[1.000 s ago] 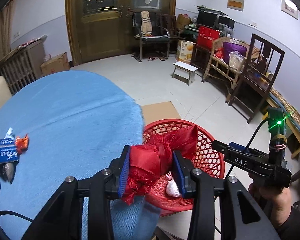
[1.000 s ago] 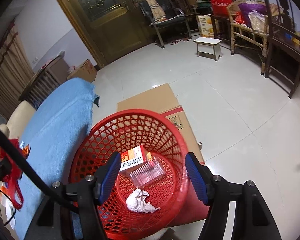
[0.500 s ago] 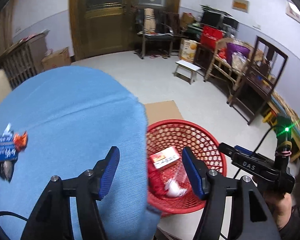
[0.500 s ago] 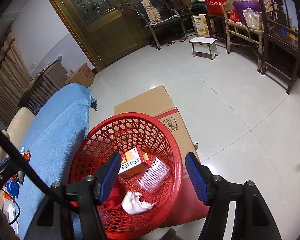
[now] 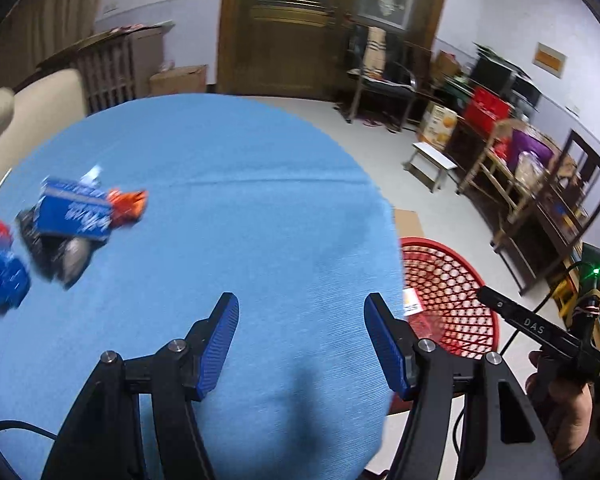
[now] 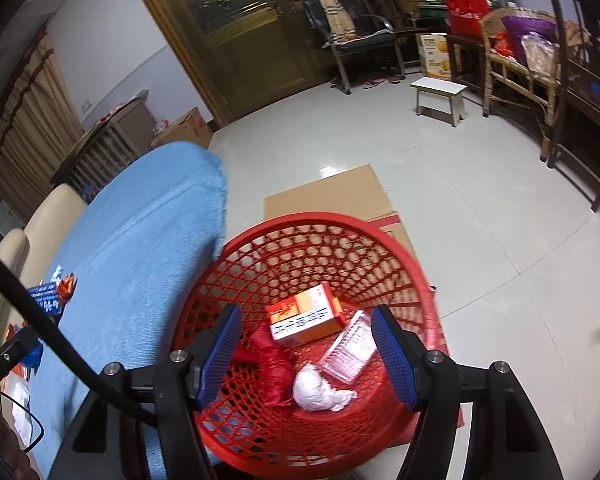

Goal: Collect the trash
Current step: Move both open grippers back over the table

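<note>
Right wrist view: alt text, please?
Open right hand-held gripper above a red mesh basket holding an orange box, a clear plastic tray, white crumpled paper and a red bag. Blue-clothed table to its left.

The left gripper (image 5: 300, 344) is hanging with jaws apart and empty, having just opened, while the right gripper (image 6: 306, 350) is gaping, also empty.

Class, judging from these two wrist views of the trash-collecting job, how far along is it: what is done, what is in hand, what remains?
Done: the red basket already holds a red bag, an orange box, a clear tray and a white wad.

In hand: nothing; the left gripper, jaws just opened, and the right gripper are both empty.

Left: the blue packet and wrappers on the blue tablecloth.
</note>
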The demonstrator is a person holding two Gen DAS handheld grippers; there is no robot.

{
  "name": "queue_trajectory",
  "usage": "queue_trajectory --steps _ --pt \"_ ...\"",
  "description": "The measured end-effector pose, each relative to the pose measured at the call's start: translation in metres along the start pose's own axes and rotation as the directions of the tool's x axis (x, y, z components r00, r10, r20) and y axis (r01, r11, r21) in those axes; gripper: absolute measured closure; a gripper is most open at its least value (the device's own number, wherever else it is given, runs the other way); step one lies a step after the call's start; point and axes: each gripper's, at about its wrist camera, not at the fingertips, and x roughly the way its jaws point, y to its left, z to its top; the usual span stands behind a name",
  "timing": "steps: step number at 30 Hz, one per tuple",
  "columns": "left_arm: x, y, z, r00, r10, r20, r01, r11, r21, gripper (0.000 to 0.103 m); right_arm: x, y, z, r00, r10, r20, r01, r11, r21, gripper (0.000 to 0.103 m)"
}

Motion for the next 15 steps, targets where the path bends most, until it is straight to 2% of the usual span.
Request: queue_trajectory --steps 6,9,12,15 --pt "-0.013 0.053 -0.011 0.997 0.074 0.012 -0.072 0.992 -0.101 0.037 0.005 0.032 -0.003 1.000 0.025 -0.019 -0.026 0.998 -0.063 0.032" --pt "-0.020 0.088 -0.014 0.991 0.130 0.021 -0.124 0.976 -0.179 0.037 0.008 0.049 -0.006 0.999 0.038 -0.029 -0.041 0.995 -0.095 0.032" --pt "-0.026 0.127 -0.020 0.981 0.193 0.019 -0.181 0.946 -0.270 0.037 0.012 0.065 -0.009 0.998 0.052 -0.041 -0.057 0.991 -0.123 0.032" --pt "-0.033 0.166 -0.028 0.969 0.248 0.011 -0.228 0.904 -0.362 0.036 0.015 0.080 -0.013 0.996 0.069 -0.056 -0.076 0.986 -0.150 0.031"
